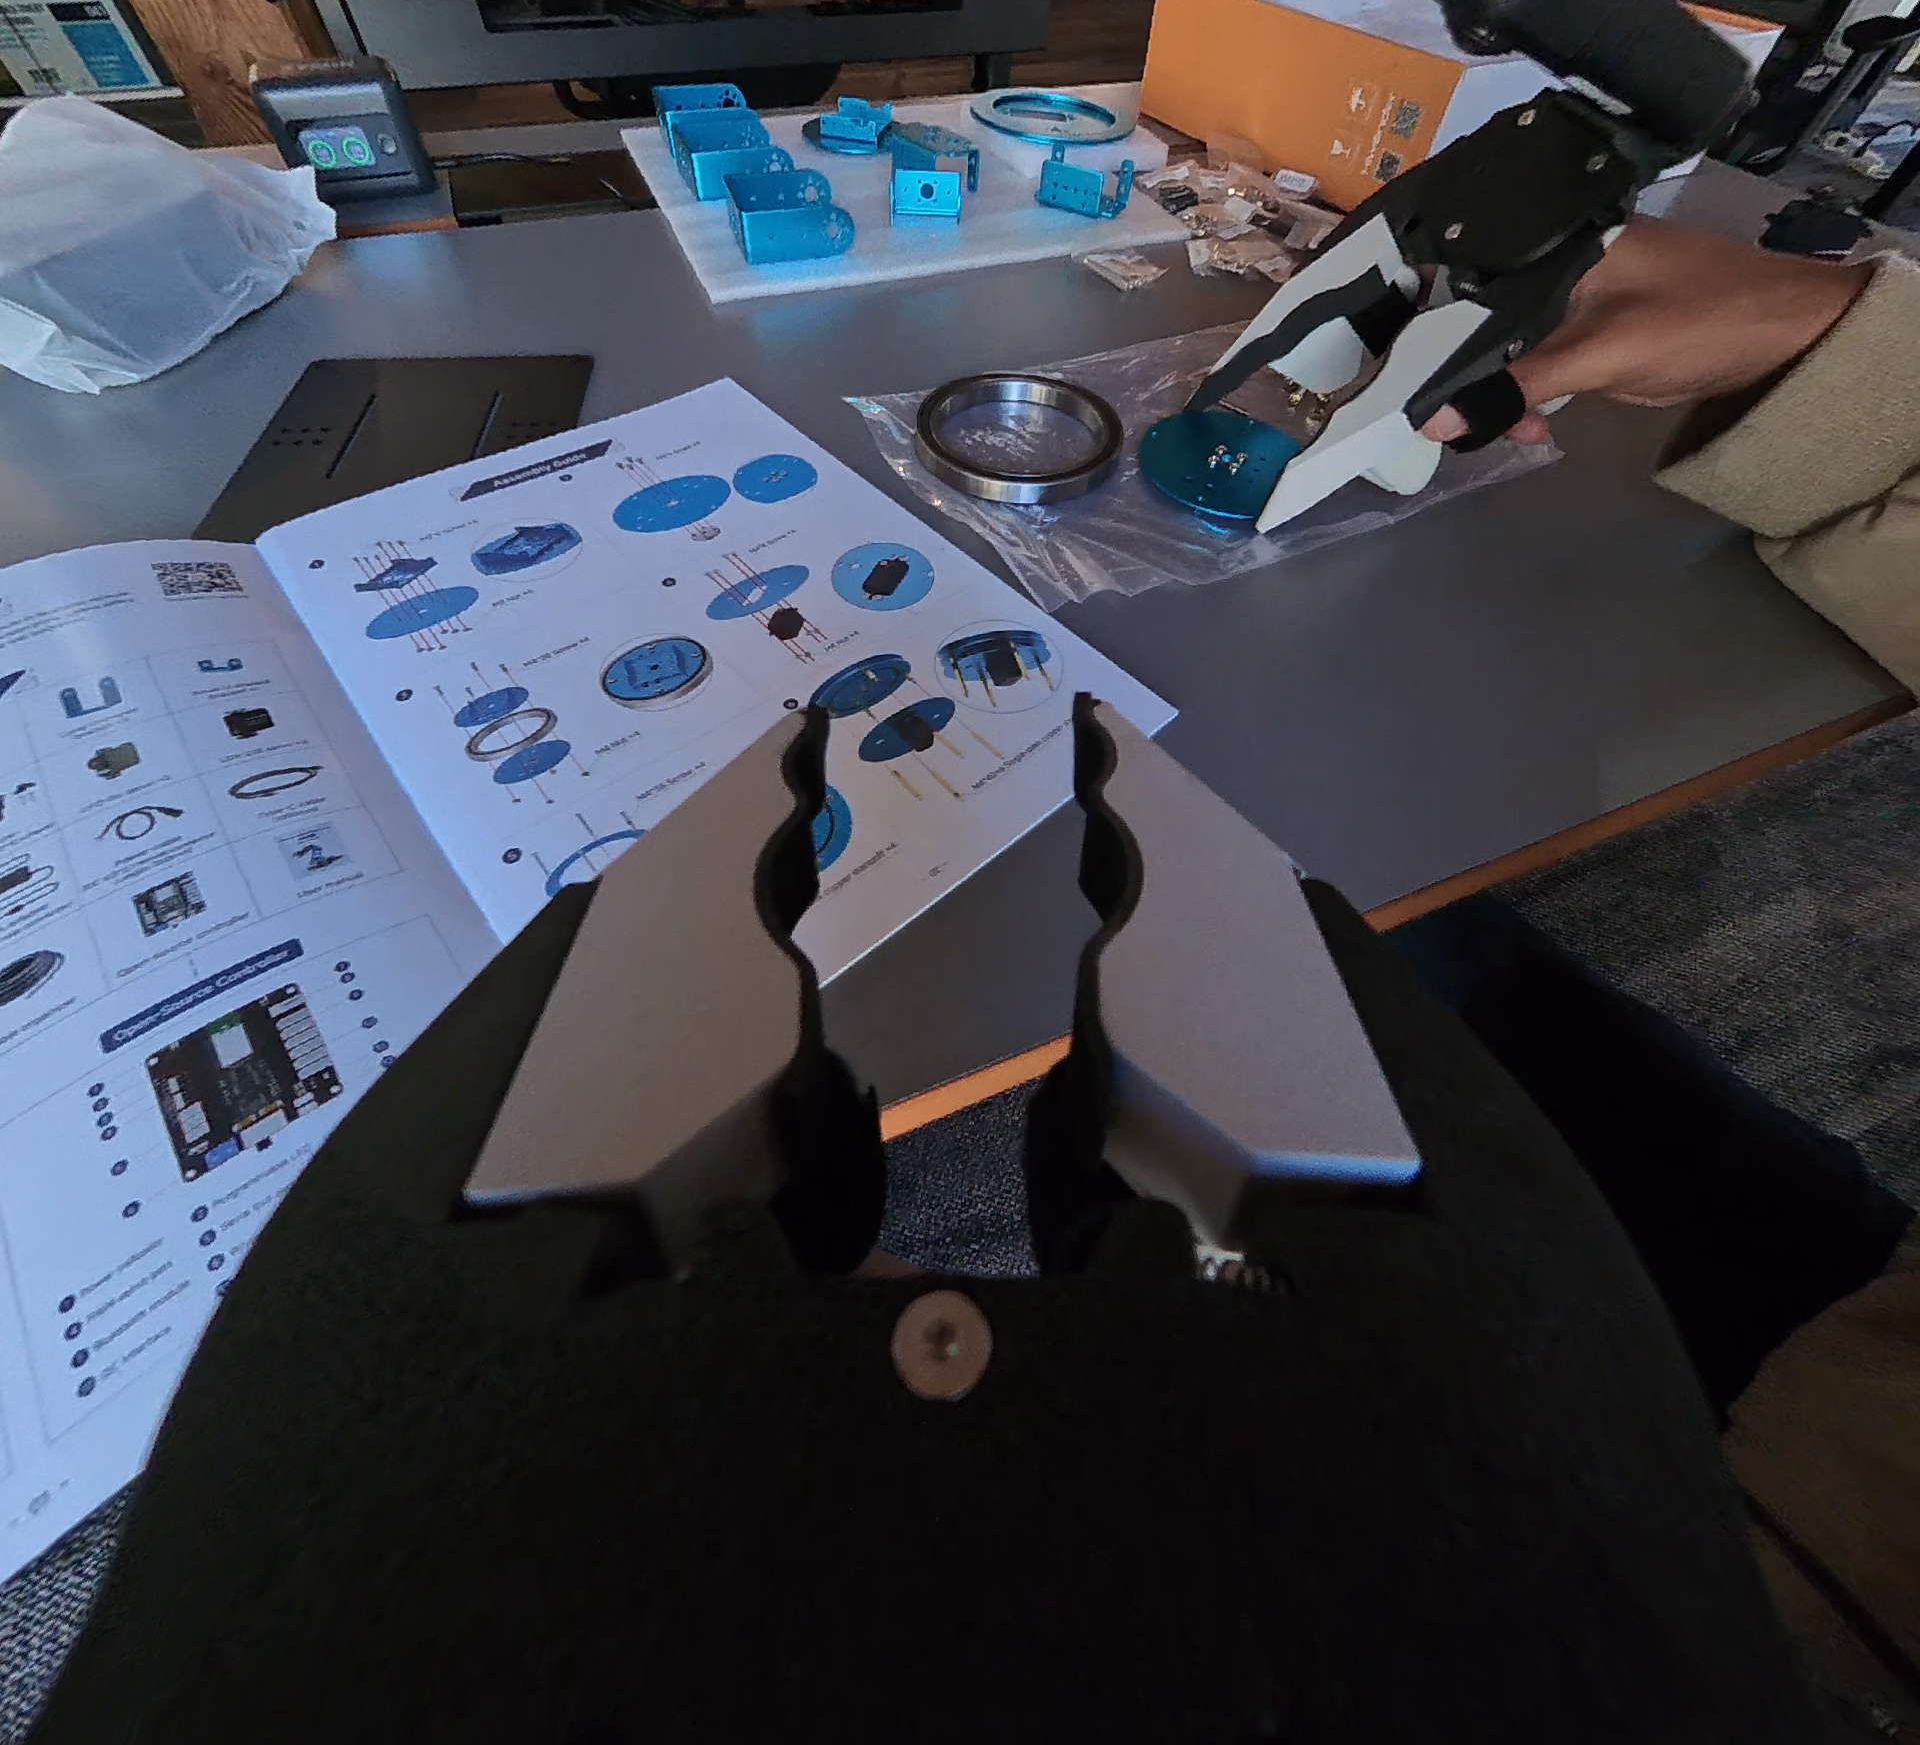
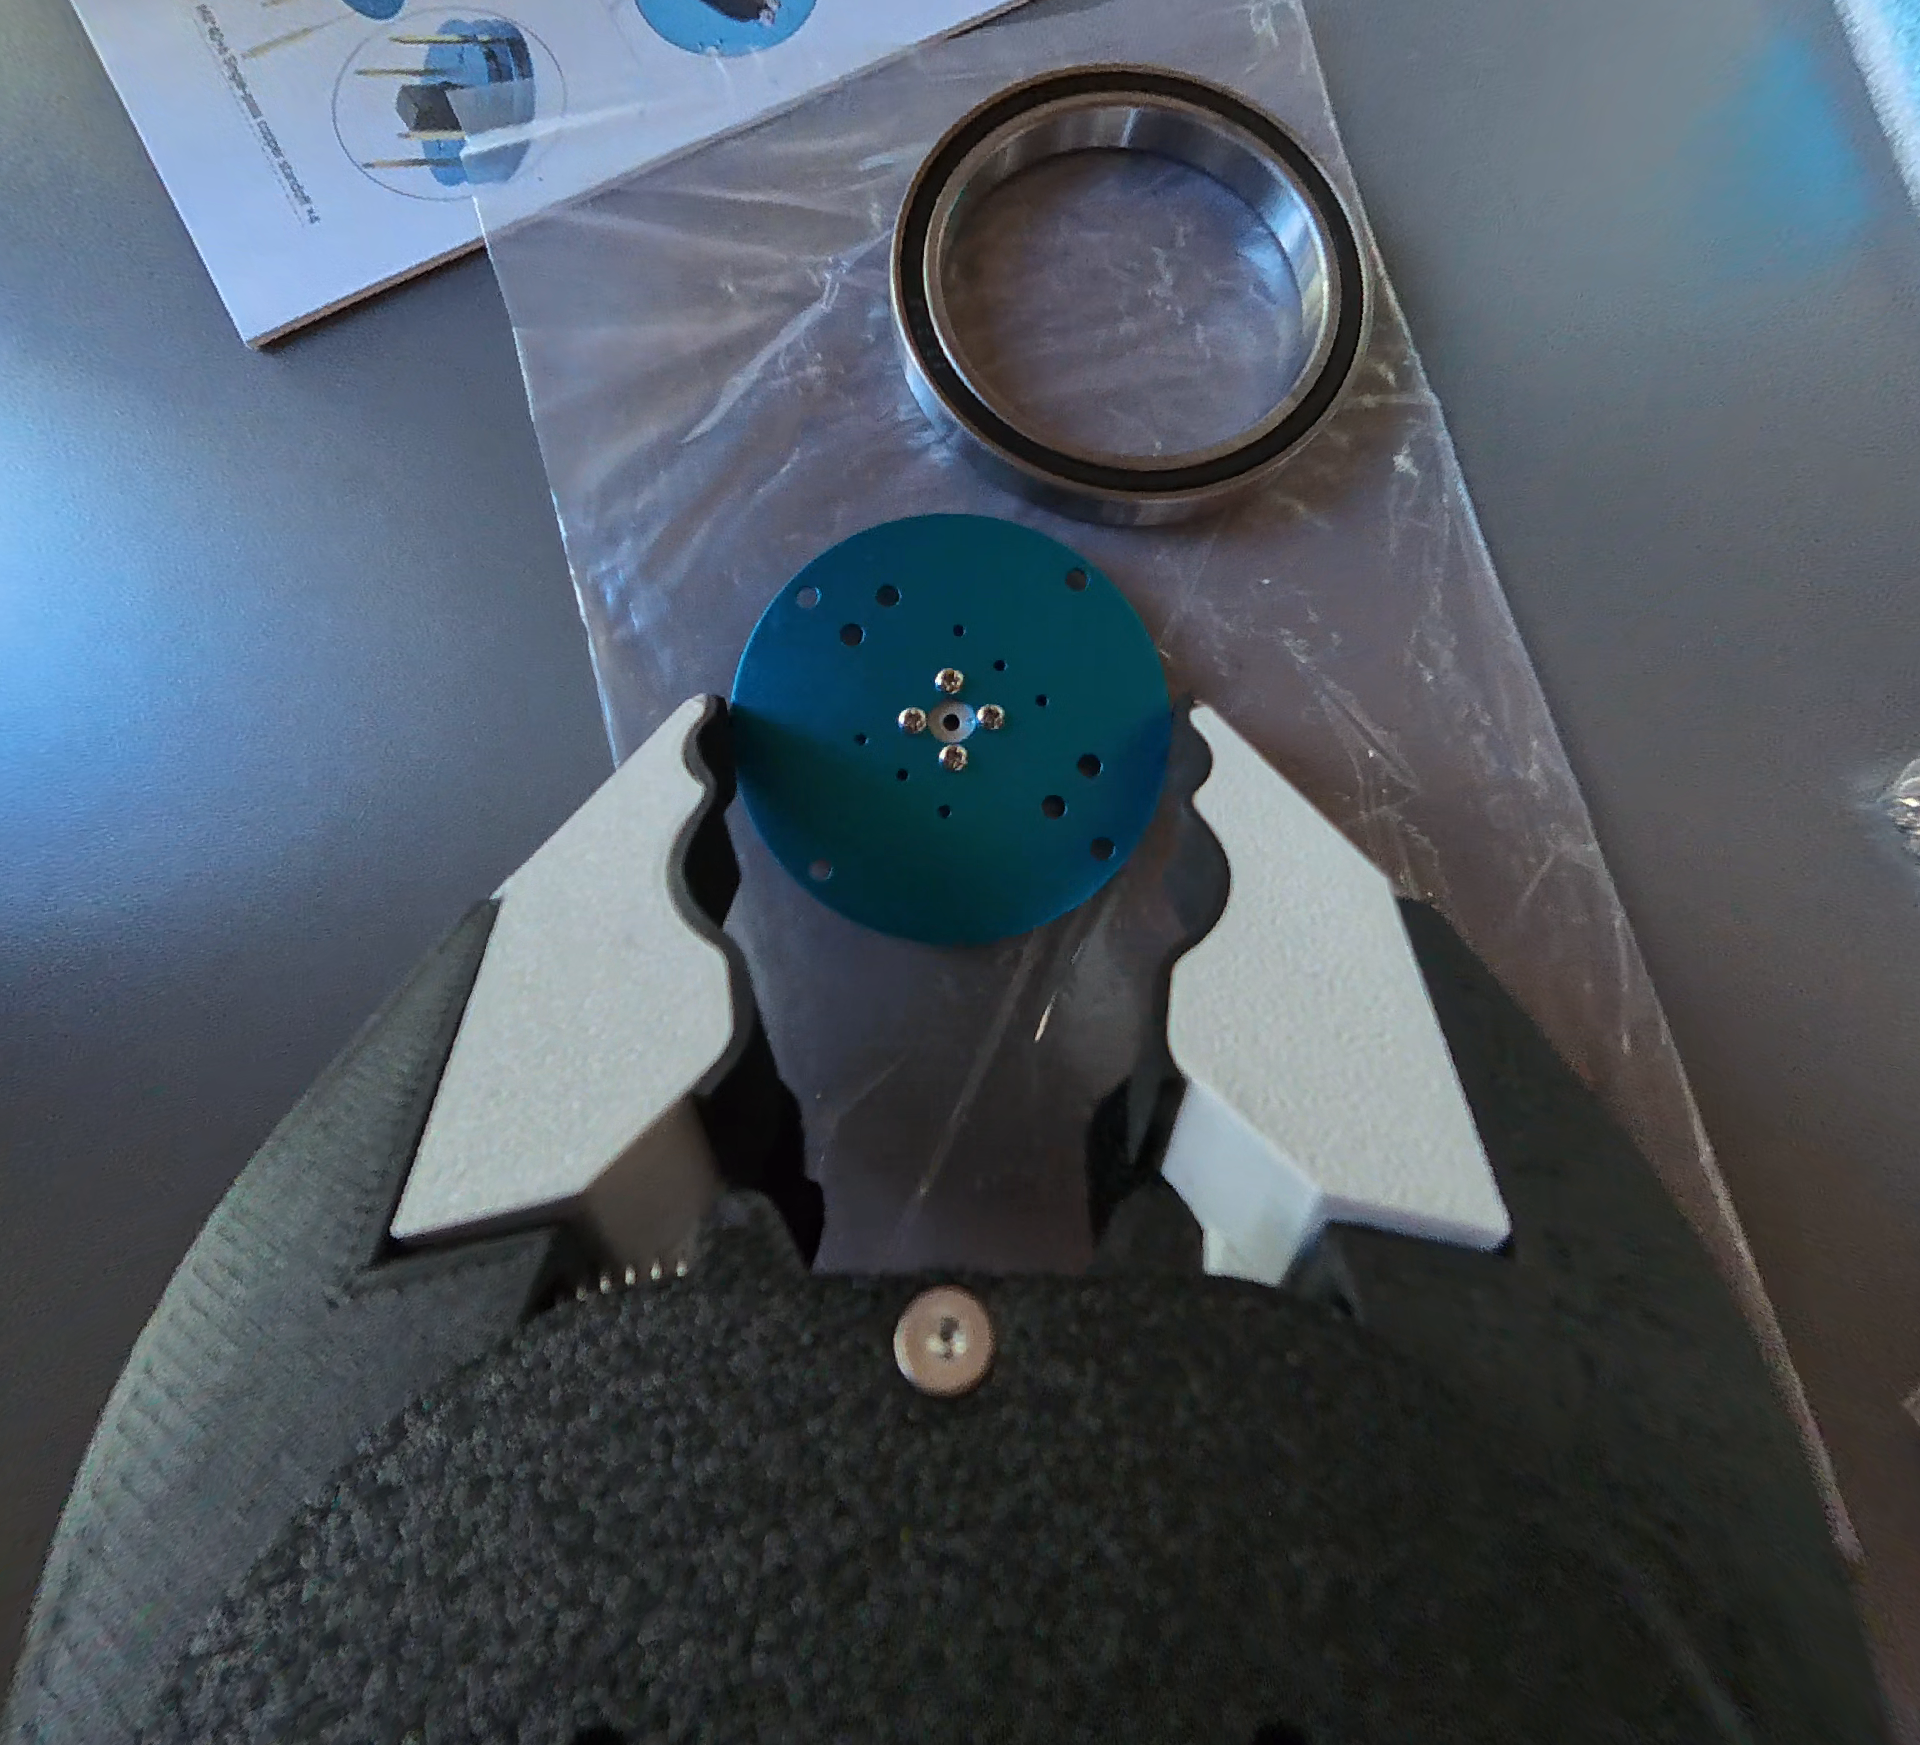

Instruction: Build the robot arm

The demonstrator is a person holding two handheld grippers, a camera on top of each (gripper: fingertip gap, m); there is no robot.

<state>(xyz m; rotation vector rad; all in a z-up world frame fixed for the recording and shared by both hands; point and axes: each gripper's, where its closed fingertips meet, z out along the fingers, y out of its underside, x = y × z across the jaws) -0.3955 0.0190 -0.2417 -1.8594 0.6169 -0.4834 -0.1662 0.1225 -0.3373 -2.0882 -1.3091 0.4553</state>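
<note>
A round blue metal disc (image 2: 883, 822) with several holes and centre screws lies on a clear plastic bag (image 2: 727, 345) on the grey table. My right gripper (image 2: 951, 713) is open, its fingertips on either side of the disc. The left fingertip (image 2: 698, 739) touches the disc's edge. A steel bearing ring (image 2: 1143, 495) lies on the bag just beyond the disc. The left wrist view shows the disc (image 1: 1195, 459), the ring (image 1: 1023, 490) and my right gripper (image 1: 1236, 459) at the right. My left gripper (image 1: 948, 719) is open and empty above an open instruction booklet (image 1: 520, 656) near the table's front edge.
A white foam sheet (image 1: 935, 261) at the back holds several blue metal brackets (image 1: 790, 209) and a blue ring (image 1: 1049, 116). Small screw bags (image 1: 1236, 220), an orange and white box (image 1: 1278, 85), a black plate (image 1: 395, 428) and a white bag (image 1: 125, 241) stand around. A hand and beige sleeve (image 1: 1818, 428) reach in from the right. Both grippers' tips are roughly 35 centimetres from the black plate (image 1: 395, 428).
</note>
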